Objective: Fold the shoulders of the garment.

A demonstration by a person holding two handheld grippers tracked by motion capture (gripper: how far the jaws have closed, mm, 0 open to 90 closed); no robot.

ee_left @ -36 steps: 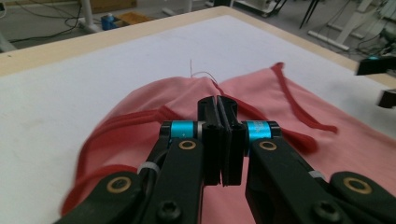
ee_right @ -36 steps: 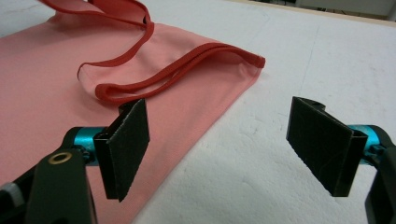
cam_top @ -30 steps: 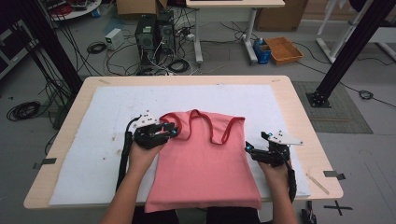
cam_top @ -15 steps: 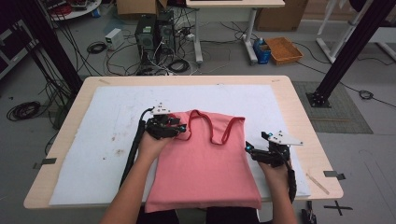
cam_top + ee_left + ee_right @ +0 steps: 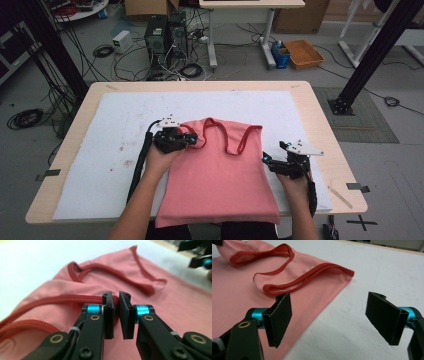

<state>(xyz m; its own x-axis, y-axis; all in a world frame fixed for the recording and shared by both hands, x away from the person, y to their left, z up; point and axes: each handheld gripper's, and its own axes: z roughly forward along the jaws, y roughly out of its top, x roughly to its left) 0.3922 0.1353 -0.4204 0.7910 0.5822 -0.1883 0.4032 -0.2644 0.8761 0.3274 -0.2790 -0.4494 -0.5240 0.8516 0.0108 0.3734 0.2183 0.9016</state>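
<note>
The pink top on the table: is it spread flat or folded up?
Mostly spread flat. The pink top lies open on the white mat, straps outward; only its left shoulder bunches at the left gripper.

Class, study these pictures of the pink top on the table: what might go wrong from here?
1. The left tongs, which have just been closing, pinch just the dark red trim of the pink top; a pull may slip off.
2. The right tongs stand open astride the side edge, so lifting now could drag the top askew.

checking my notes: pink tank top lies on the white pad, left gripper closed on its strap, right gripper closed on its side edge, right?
Not quite. The right gripper is wide open over the pink tank top's edge, as the right gripper view shows. The rest holds.
</note>
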